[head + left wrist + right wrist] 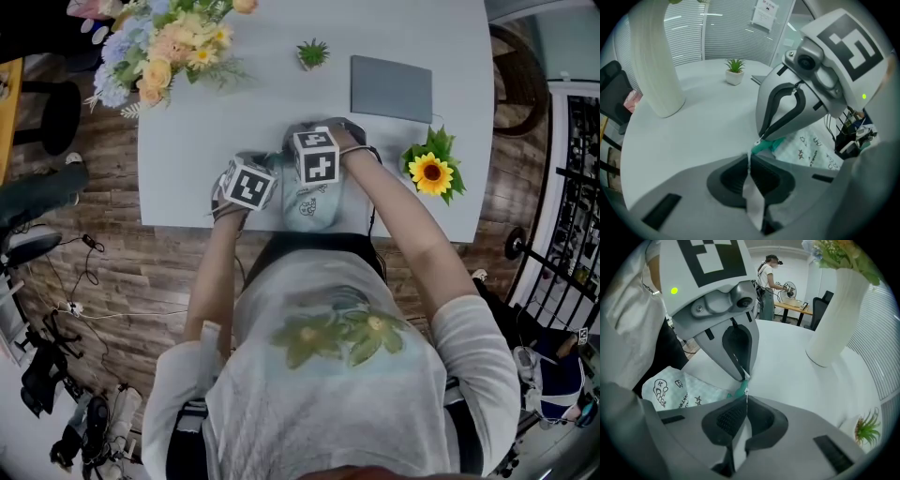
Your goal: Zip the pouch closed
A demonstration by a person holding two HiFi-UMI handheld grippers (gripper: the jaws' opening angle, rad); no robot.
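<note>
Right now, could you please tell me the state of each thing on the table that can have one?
Pouch: lying on table; zip hidden.
Left gripper: jaws shut at the pouch's teal tab.
Right gripper: jaws shut at the same tab.
Grey laptop: closed.
White vase: upright.
</note>
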